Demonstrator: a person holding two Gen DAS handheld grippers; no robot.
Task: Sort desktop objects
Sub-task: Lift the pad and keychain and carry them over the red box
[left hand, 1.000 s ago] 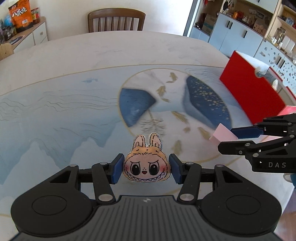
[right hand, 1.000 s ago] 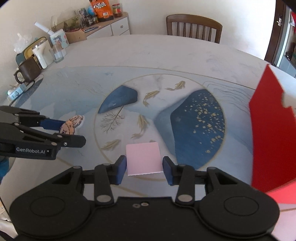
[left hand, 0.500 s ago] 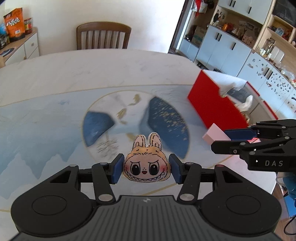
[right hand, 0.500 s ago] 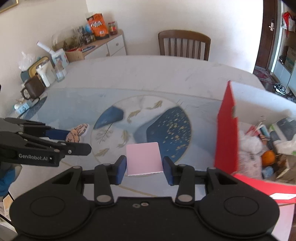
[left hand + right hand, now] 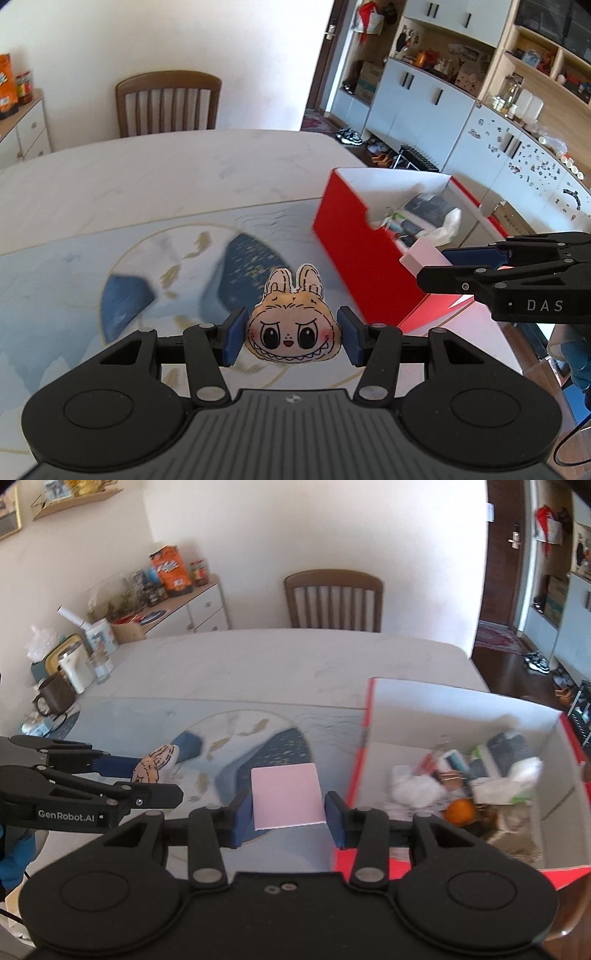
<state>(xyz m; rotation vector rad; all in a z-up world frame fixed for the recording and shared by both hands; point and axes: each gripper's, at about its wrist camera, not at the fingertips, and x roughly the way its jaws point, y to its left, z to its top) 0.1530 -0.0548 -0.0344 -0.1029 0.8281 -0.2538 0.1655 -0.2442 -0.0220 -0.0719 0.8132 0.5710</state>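
Both hand-held grippers have swung toward the red box [image 5: 373,716] at the surface's right edge. Left hand-held gripper [image 5: 291,332] pinches a soft, light bunny-face toy [image 5: 291,328] by its cheeks; right hand-held gripper [image 5: 288,808] clamps a stiff, light pink pad [image 5: 286,794] by its side edges, just beside the box.
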